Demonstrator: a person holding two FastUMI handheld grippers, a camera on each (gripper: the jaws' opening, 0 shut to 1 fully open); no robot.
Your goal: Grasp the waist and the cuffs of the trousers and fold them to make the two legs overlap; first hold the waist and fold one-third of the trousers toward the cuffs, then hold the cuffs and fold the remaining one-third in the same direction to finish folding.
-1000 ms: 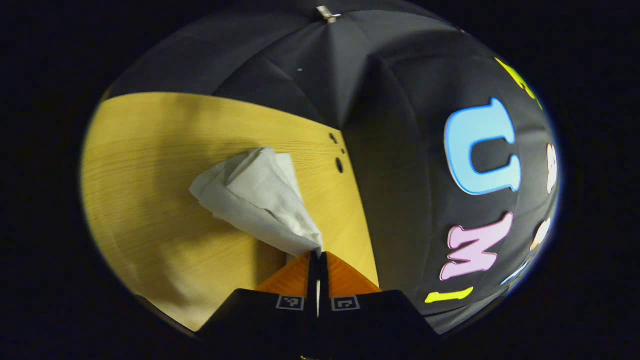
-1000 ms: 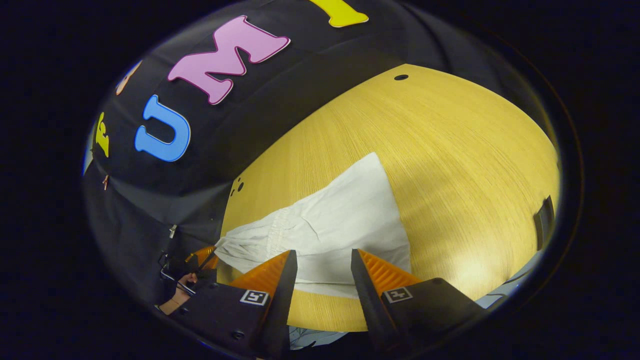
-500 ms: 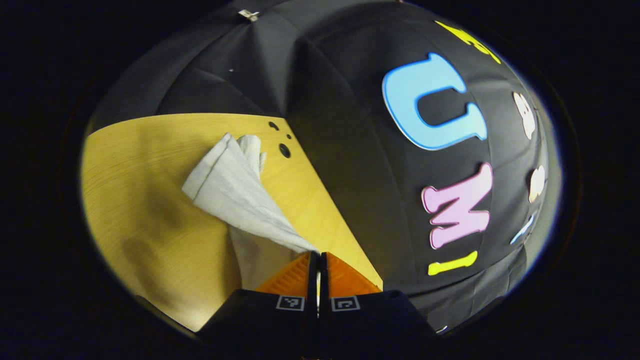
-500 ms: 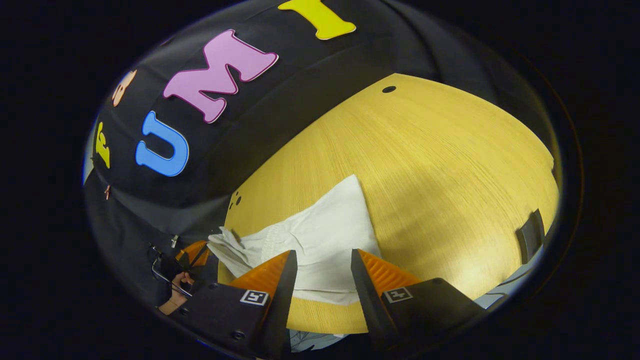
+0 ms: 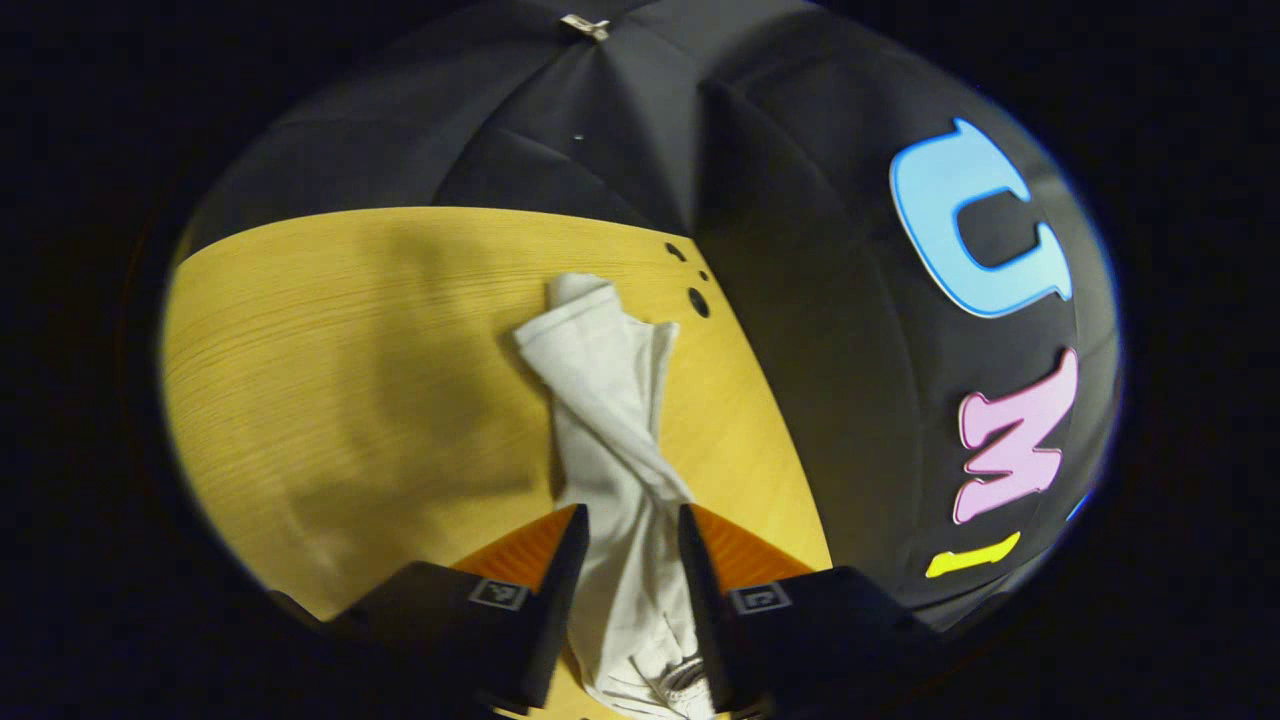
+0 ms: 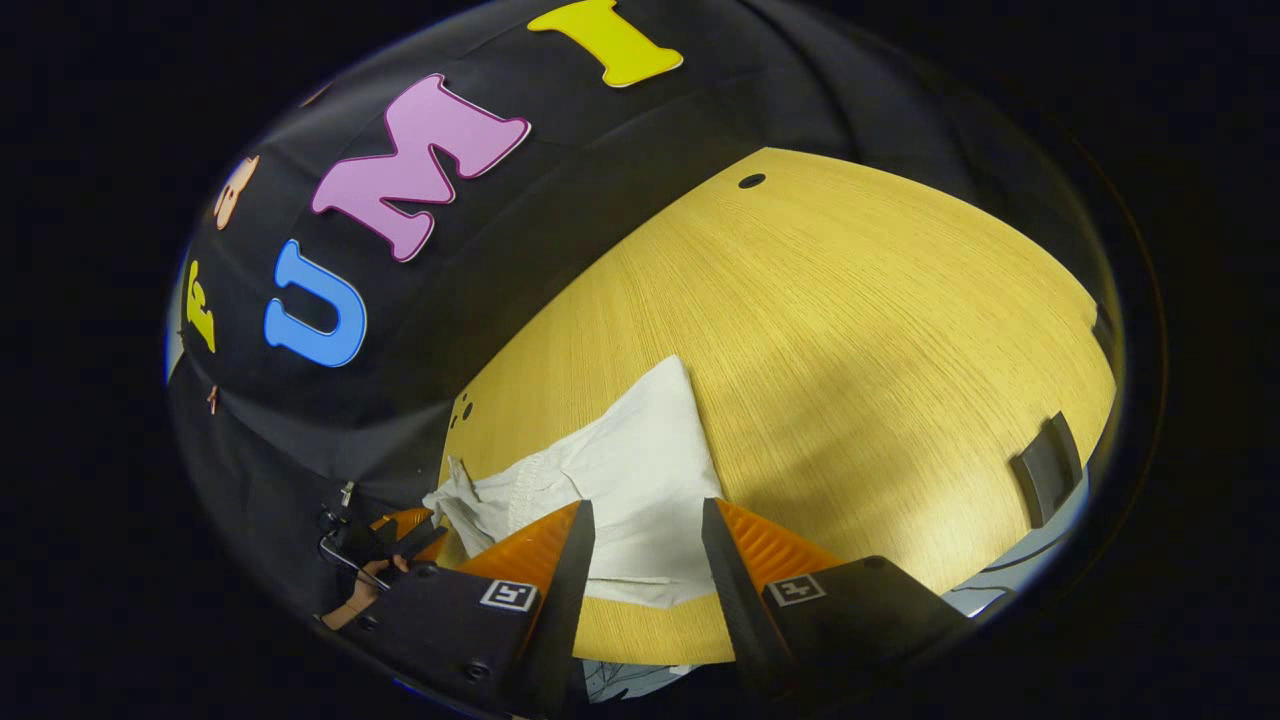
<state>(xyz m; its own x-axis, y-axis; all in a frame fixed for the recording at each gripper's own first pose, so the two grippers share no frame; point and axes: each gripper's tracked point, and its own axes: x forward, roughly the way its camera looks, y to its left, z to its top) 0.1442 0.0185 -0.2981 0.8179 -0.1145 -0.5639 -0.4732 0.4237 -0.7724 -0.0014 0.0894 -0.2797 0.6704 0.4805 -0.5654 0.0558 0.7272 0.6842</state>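
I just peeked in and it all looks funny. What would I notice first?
First, the white trousers, lying rumpled on the yellow wooden table near its edge by the black cloth wall. In the left gripper view one twisted end runs away between the open fingers of the left tool. The right tool hangs open above the flatter part.

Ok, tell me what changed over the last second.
The left gripper opened its jaws and let go of the trousers, whose lifted end dropped onto the table in a twist. The right gripper stayed open above the cloth.
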